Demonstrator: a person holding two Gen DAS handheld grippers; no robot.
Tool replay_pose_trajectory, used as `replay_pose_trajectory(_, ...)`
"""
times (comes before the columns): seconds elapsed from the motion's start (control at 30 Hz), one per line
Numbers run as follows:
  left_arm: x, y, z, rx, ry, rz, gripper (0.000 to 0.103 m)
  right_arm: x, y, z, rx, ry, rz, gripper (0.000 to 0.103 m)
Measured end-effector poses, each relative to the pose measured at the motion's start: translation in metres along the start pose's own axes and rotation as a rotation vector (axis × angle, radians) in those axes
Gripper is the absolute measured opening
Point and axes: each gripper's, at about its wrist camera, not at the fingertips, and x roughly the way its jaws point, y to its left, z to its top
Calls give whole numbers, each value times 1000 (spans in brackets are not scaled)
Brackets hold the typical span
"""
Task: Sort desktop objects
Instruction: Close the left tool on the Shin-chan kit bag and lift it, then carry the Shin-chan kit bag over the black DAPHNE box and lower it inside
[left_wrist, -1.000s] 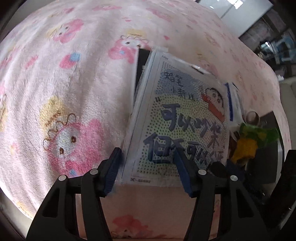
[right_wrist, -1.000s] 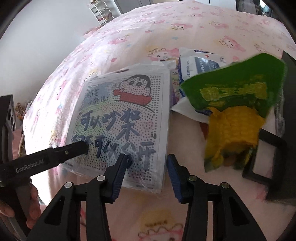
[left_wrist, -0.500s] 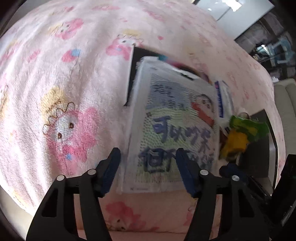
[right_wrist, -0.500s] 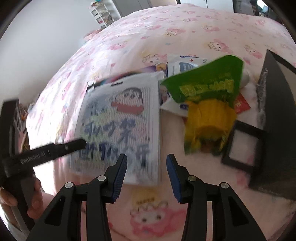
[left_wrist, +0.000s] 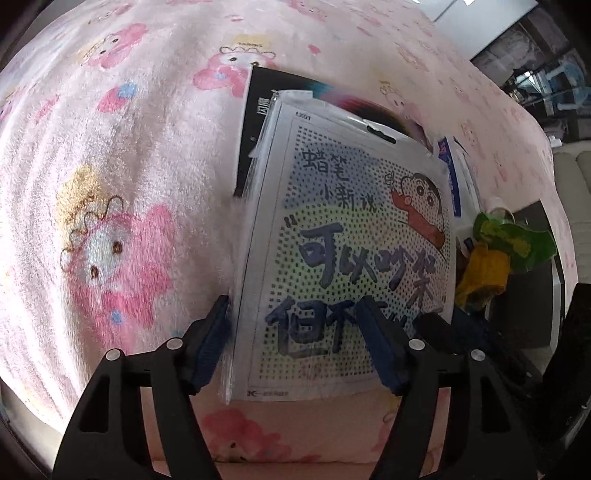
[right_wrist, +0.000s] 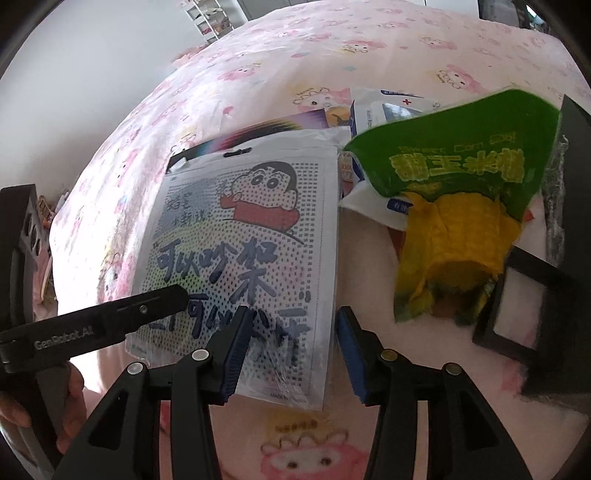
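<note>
Centre frame, on pink cartoon-print blanket (left_wrist: 110, 184): flat plastic-wrapped cartoon bead-art kit (left_wrist: 351, 251). My left gripper (left_wrist: 295, 347) and right gripper (right_wrist: 288, 354) straddled its lower edge, jaws opening, gripping nothing, presumably to release it squared.

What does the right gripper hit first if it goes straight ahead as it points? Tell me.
Most likely the cartoon dot-art packet: the right gripper, its jaws opening, already frames the packet's near right edge. Depth is unclear, but nothing else lies between.
</note>
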Motion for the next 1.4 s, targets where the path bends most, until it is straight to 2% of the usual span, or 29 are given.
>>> replay_pose_trajectory(0.1,-12,-6,-9,45,10,-24,70,-15,1,-9,-29,-10,-11,44)
replay_pose_trajectory(0.23,-21,-25,-20,121,1,10,70,-31,-3,-26,-25,-6,5,44)
replay_pose_trajectory(0.37,-18,-51,-32,162,45,-14,71,-43,-3,-43,-51,1,-35,44)
replay_pose_trajectory(0.5,-17,-49,-27,136,29,10,71,-42,-5,-49,-41,6,0,44)
replay_pose_trajectory(0.63,-17,-45,-21,117,-2,46,70,-42,-5,-56,-48,-1,-15,44)
replay_pose_trajectory(0.7,-5,-50,-22,117,-5,56,70,-51,-12,-62,-34,1,-18,44)
replay_pose_trajectory(0.83,7,-45,-15,83,-5,64,70,-42,-34,-62,9,8,-25,44)
replay_pose_trajectory(0.9,5,-37,-14,47,10,28,70,-35,-39,-63,36,17,-11,44)
replay_pose_trajectory(0.97,6,-31,-9,6,26,-20,76,-30,-43,-63,56,27,18,44)
replay_pose_trajectory(1.17,18,-23,-1,-67,77,-64,83,-11,-43,-61,97,58,97,44)
replay_pose_trajectory(1.27,13,-5,-19,-83,110,-91,91,0,-38,-62,113,71,105,44)
replay_pose_trajectory(1.33,14,9,-28,-57,154,-91,93,-1,-45,-66,128,81,112,46)
replay_pose_trajectory(1.4,17,-1,-32,-19,152,-35,86,-9,-56,-70,141,88,119,46)
